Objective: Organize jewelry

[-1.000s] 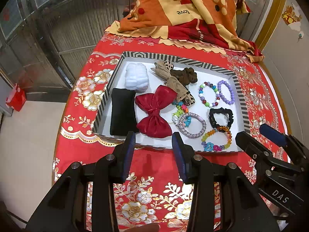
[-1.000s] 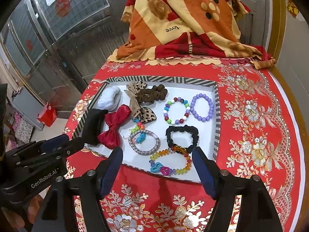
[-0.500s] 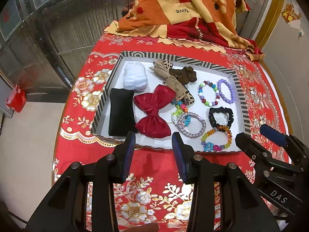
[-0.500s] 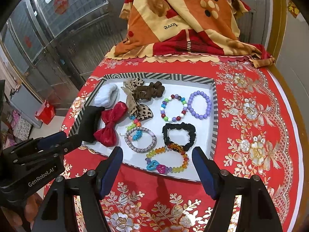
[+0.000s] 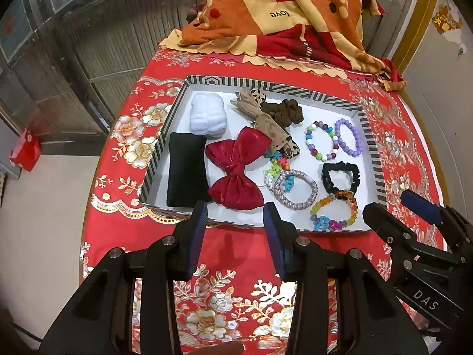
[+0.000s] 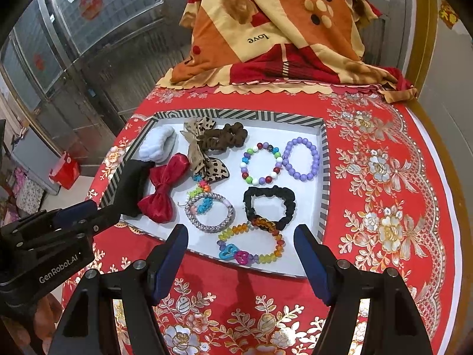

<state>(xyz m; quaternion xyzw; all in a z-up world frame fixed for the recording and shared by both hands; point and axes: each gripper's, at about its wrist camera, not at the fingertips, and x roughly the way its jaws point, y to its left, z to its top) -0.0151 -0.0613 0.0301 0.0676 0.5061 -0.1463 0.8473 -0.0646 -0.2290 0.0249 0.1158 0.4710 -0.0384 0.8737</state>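
Over the last second I note almost no change: both claws hold roughly the same station short of the tray's near wall, the views have drifted only slightly, and no item in the tray has shifted. For the task this means nothing has been gained or lost in that interval; the layout stands as it was. The left claw [image 5: 235, 217] is released, jaws apart and holding nothing, and hangs over the red cloth of the bench [image 5: 236, 266] just before the tray [image 5: 366, 124]. The right claw [image 6: 241, 247] is likewise released, jaws spread wider and bare, in front of the tray's right half. All the jewelry lies inside this one striped-rim tray, none on the cloth. Left side: a black pad [image 5: 186, 171] and a white puff [image 5: 207, 114] behind it. Centre: a red bow [image 5: 236, 173] touching a leopard bow [image 5: 266, 118], with a brown scrunchie [image 5: 283, 111] at the back. Right side: a mixed bead bracelet [image 6: 261, 164] touching a purple bracelet [image 6: 301, 159]; nearer, a black scrunchie [image 6: 270, 205] overlapping a clear-bead bracelet [image 6: 251, 247]; a silver bangle [image 6: 210, 213] with a small bright bead strand [image 5: 278, 162] across it. I judge this fits either a sorted tray or one with overlaps yet to be parted.
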